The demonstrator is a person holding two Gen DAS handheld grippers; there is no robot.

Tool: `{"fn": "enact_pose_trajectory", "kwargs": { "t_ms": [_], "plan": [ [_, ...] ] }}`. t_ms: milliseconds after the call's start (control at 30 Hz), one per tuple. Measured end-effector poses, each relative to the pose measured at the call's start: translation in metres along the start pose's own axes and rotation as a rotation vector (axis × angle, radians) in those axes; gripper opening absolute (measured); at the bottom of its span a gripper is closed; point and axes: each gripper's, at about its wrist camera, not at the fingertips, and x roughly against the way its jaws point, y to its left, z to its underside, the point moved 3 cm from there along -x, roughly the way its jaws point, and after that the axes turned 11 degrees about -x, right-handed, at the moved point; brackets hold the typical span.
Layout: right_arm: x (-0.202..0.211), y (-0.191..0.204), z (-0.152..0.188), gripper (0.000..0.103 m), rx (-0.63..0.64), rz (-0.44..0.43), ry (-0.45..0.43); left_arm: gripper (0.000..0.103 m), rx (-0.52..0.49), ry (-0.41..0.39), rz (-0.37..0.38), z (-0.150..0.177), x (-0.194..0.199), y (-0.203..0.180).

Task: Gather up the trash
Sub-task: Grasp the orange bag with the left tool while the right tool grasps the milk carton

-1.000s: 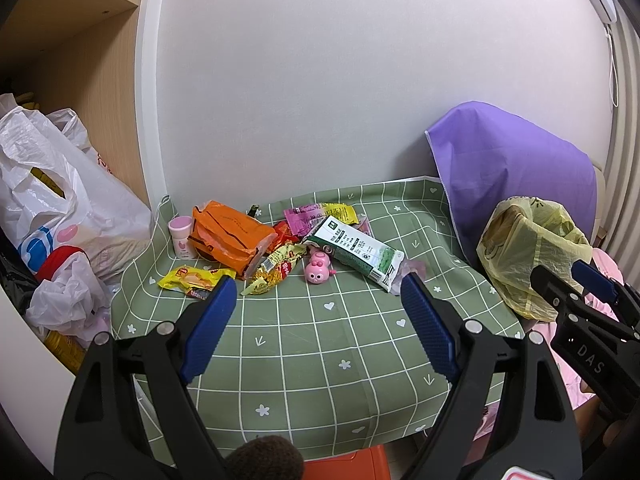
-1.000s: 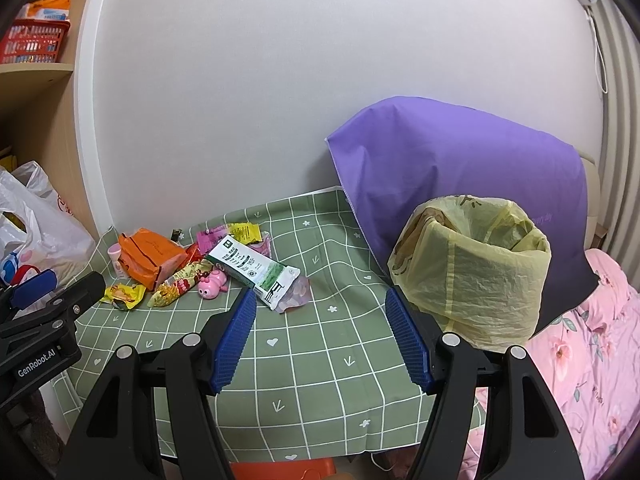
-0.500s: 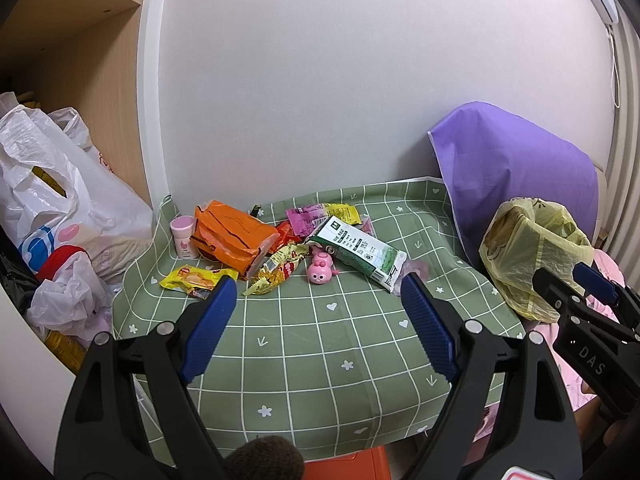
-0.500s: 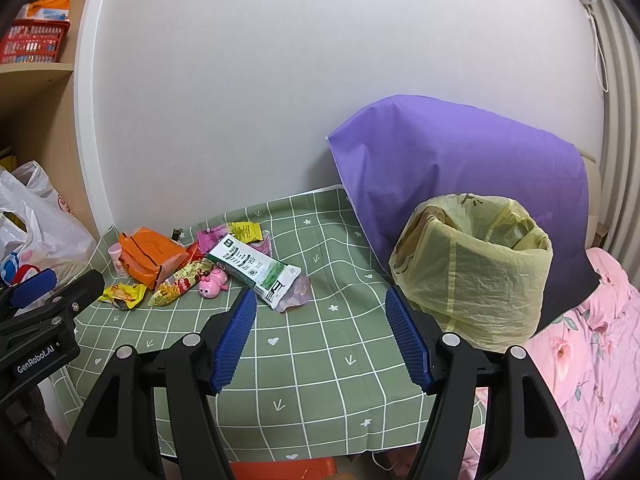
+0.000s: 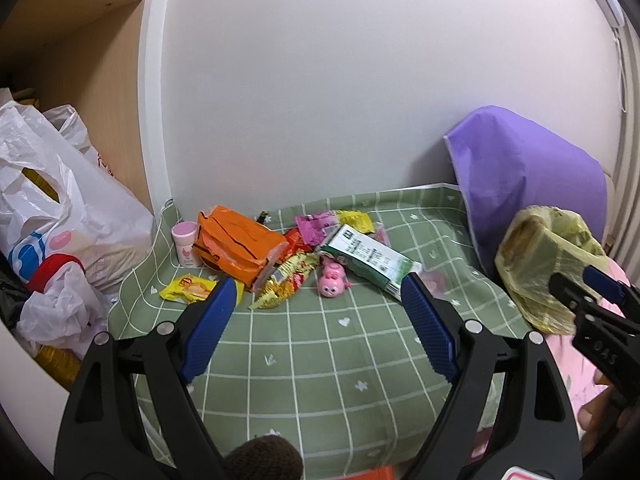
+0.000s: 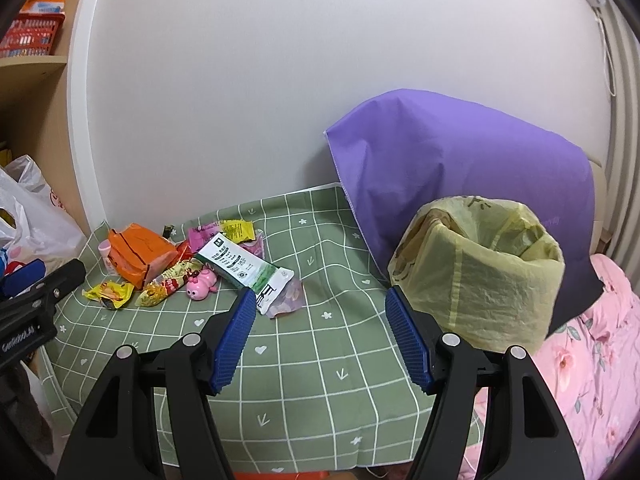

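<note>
Left wrist view: left gripper (image 5: 318, 322) wide open, holding nothing, hanging over the near side of the green tablecloth (image 5: 320, 360); the wrappers (image 5: 280, 256) sit in a heap at the far left by the wall, with a pink toy (image 5: 333, 283) mixed in, so a sloppy grab could take that too.

Right wrist view: right gripper (image 6: 320, 336) also wide and empty; the yellow bin bag (image 6: 480, 276) stands on the right, floppy rim, easy to knock over or miss.
</note>
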Motion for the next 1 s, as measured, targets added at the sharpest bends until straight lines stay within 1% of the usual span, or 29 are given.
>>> {"fn": "enact_pose_trajectory", "kwargs": {
  "t_ms": [200, 267, 367, 400, 433, 500, 567, 600, 633, 667, 700, 800, 867, 967, 1000],
  "plan": [
    [-0.043, 0.007, -0.007, 0.064, 0.04, -0.067, 0.053, 0.08, 0.011, 0.019, -0.061, -0.007, -0.05, 0.018],
    [-0.06, 0.014, -0.009, 0.064, 0.052, -0.082, 0.076, 0.08, 0.021, 0.039, -0.062, -0.012, -0.069, 0.024],
    [-0.084, 0.021, -0.01, 0.064, 0.063, -0.082, 0.114, 0.08, 0.045, 0.068, -0.062, -0.015, -0.098, 0.034],
    [-0.089, 0.021, -0.011, 0.064, 0.064, -0.088, 0.117, 0.08, 0.053, 0.071, -0.05, -0.015, -0.105, 0.037],
    [-0.096, 0.021, -0.012, 0.064, 0.069, -0.092, 0.121, 0.08, 0.058, 0.071, -0.045, -0.015, -0.109, 0.04],
    [-0.11, 0.021, -0.013, 0.064, 0.078, -0.096, 0.134, 0.08, 0.077, 0.084, -0.066, -0.009, -0.122, 0.05],
    [-0.13, 0.018, -0.013, 0.064, 0.083, -0.138, 0.155, 0.08, 0.113, 0.114, -0.074, -0.003, -0.133, 0.062],
    [-0.138, 0.019, -0.013, 0.064, 0.1, -0.164, 0.162, 0.081, 0.126, 0.114, -0.08, 0.0, -0.136, 0.067],
    [-0.146, 0.021, -0.013, 0.064, 0.128, -0.177, 0.167, 0.082, 0.13, 0.11, -0.096, 0.002, -0.138, 0.07],
    [-0.156, 0.022, -0.013, 0.064, 0.163, -0.183, 0.176, 0.083, 0.135, 0.117, -0.129, 0.005, -0.142, 0.076],
    [-0.163, 0.023, -0.013, 0.064, 0.178, -0.204, 0.186, 0.085, 0.15, 0.136, -0.145, 0.006, -0.146, 0.083],
    [-0.179, 0.027, -0.016, 0.064, 0.216, -0.257, 0.197, 0.086, 0.222, 0.175, -0.152, 0.008, -0.16, 0.099],
    [-0.189, 0.03, -0.018, 0.064, 0.223, -0.272, 0.193, 0.086, 0.239, 0.225, -0.158, 0.006, -0.175, 0.108],
    [-0.202, 0.038, -0.02, 0.064, 0.203, -0.305, 0.208, 0.085, 0.264, 0.25, -0.158, 0.002, -0.192, 0.12],
    [-0.206, 0.042, -0.019, 0.064, 0.208, -0.31, 0.207, 0.083, 0.271, 0.257, -0.155, 0.002, -0.198, 0.124]
  ]
}}
